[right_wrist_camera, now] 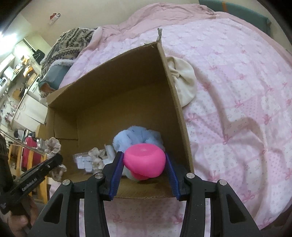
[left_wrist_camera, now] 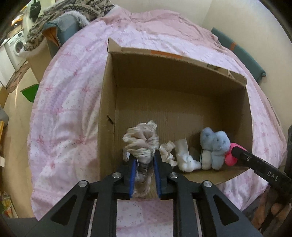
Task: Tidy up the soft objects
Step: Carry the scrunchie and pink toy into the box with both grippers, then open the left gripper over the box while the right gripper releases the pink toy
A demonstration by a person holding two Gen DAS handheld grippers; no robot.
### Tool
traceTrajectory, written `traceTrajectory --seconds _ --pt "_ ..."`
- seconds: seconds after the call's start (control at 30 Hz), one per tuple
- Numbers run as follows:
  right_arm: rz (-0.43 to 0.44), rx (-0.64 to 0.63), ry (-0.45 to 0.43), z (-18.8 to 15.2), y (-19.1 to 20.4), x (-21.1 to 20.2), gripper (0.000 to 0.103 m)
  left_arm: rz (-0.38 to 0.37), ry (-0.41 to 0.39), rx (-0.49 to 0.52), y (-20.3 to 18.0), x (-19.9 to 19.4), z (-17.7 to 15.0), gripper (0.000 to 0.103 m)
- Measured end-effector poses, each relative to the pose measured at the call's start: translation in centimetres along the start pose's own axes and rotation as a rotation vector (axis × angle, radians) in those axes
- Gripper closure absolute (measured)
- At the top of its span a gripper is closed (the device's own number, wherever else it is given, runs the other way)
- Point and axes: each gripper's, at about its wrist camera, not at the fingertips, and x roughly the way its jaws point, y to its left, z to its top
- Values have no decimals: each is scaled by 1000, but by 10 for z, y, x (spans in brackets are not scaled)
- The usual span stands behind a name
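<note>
An open cardboard box (left_wrist_camera: 164,76) stands on the bed. My left gripper (left_wrist_camera: 144,155) is over its near left corner, shut on a beige scrunchie (left_wrist_camera: 141,140) that bulges past the fingertips. My right gripper (right_wrist_camera: 143,154) is over the near right corner, shut on a pink squishy toy (right_wrist_camera: 146,156). On the box floor lie a light blue plush (left_wrist_camera: 217,144), a second beige scrunchie (left_wrist_camera: 167,151) and white soft pieces (left_wrist_camera: 186,160). The right wrist view also shows the left gripper (right_wrist_camera: 54,160) at the lower left with its scrunchie (right_wrist_camera: 53,145).
The box sits on a pink patterned bedspread (left_wrist_camera: 73,91). A cream cloth bundle (right_wrist_camera: 184,80) lies against the box's right outer wall. A patterned knit blanket (left_wrist_camera: 73,11) and a teal cushion (left_wrist_camera: 242,54) are at the far end. Left of the bed is a washing machine (left_wrist_camera: 16,47).
</note>
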Motion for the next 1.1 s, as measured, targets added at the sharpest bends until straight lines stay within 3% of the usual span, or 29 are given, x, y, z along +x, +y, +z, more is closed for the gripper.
traceTrajectory --seconds 0.1,0.17,0.23,0.5,0.57,0.6,0.7,0.9,1.1 --pt "8 3 7 0 0 2 54 13 8 -3 0 1 -1 80" --pt "6 -3 3 0 1 1 49 22 4 -5 1 0 -1 57" --pt "-1 -10 -12 1 3 -2 44 16 -8 -10 2 -4 -2 40" --pt "37 -42 -95 1 13 -22 34 37 -95 -9 7 -33 -5 40" --pt "59 -41 -123 1 14 -30 18 50 -141 -8 9 -46 -6 39" --pt "64 -42 -135 0 15 -34 15 63 -167 -3 9 -54 -8 39" --pt "64 -58 -179 -4 18 -48 4 85 -222 -8 13 -71 -11 22" --pt "19 -161 -269 -24 37 -78 0 71 -280 -40 23 -92 -25 1" --pt "-1 -208 -288 -50 47 -89 0 109 -353 37 10 -108 -52 1"
